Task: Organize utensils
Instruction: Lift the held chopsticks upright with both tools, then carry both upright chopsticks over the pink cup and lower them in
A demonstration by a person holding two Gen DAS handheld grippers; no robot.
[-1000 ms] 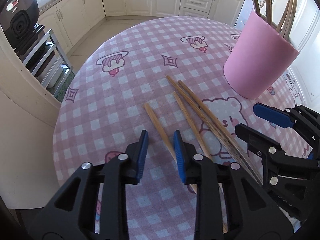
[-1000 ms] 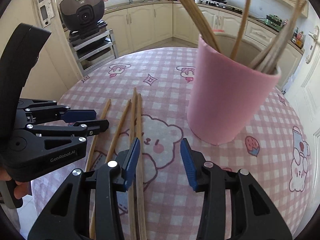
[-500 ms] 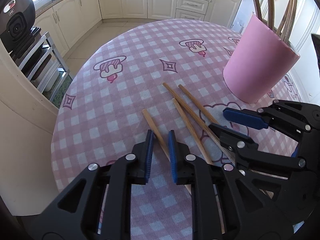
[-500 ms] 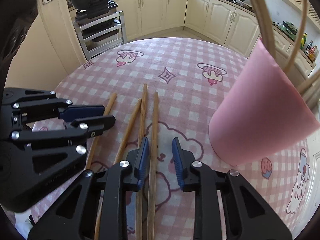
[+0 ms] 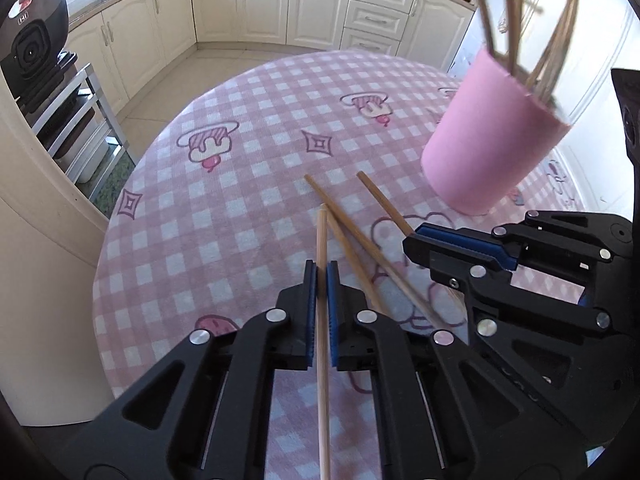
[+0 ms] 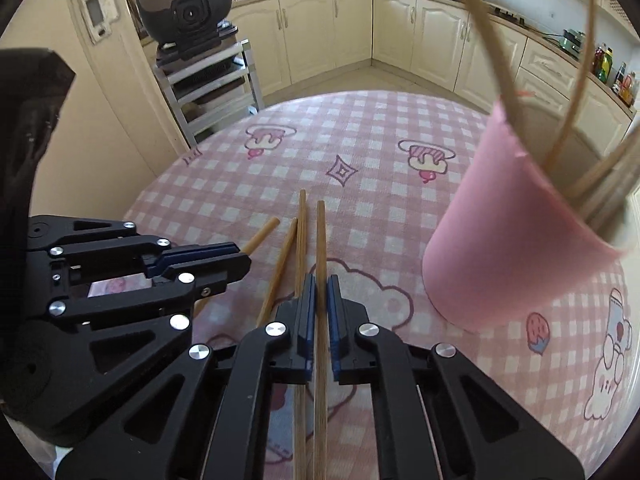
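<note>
Left of the table [image 5: 168,240], off its left edge, a black rice cooker [image 5: 30,36] sits on a metal rack [image 5: 86,120]; cream cabinets [image 5: 280,0] run along the far wall. Table carries a pink checked cloth with cartoon prints. Left gripper [image 5: 321,276]: a second ago its jaws stood apart over the leftmost chopstick; now they are clamped narrow on it, blue pads pressing both sides. That left chopstick [image 5: 322,240] no longer lies slanted on the cloth as before; it runs straight out along the gripper's line, its far tip just touching the neighbouring stick. Whether it has left the cloth, cannot tell. Two loose chopsticks [image 5: 360,240] remain flat near the middle of the table, between the two tools, slanting toward the near right edge. Right gripper [image 6: 318,292]: earlier wide and offset right of the bundle; now closed narrow on the right chopstick [image 6: 321,236], pads pressing it. In the right wrist view this stick lies just beside a loose one on its left, nearly parallel. In the left wrist view the right gripper [image 5: 416,240] has shifted further in over the sticks compared with a second ago. Pink cup [image 5: 488,148] stands upright toward the far right edge of the table, well apart from both tools, holding several chopsticks [image 5: 556,48] leaning outward; position unchanged.
</note>
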